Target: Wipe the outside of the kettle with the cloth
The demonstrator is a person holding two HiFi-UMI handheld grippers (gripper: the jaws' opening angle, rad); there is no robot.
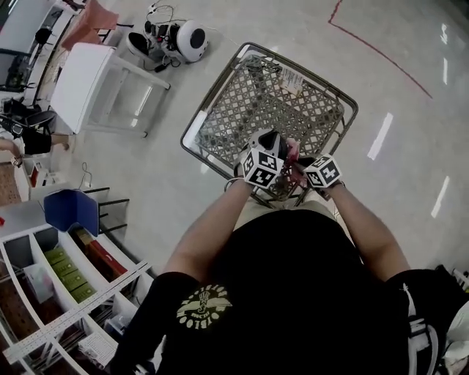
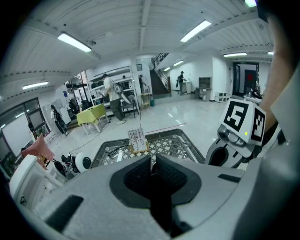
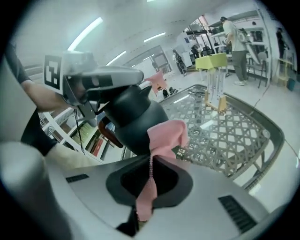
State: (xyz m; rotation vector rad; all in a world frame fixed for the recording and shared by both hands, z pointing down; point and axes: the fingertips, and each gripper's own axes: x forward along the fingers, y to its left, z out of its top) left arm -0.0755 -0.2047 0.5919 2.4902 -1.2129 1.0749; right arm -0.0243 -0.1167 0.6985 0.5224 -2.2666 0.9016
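Clamping pink cloth [image 3: 166, 136] by kettle [image 3: 133, 112] — right hand-held gripper [image 3: 150, 158]; left hand-held gripper [image 2: 151, 162] closed — cable [image 2: 112, 150] in basket [image 1: 210, 94]

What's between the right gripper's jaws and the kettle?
Only the pink cloth. The right gripper has its jaws shut on it, and the bunched free end appears to rest against the dark kettle. This shows in the right gripper view.

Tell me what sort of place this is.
Probably a large indoor workshop or lab hall. It has a wide, glossy pale floor, long ceiling strip lights, and white open shelves stocked with boxes.
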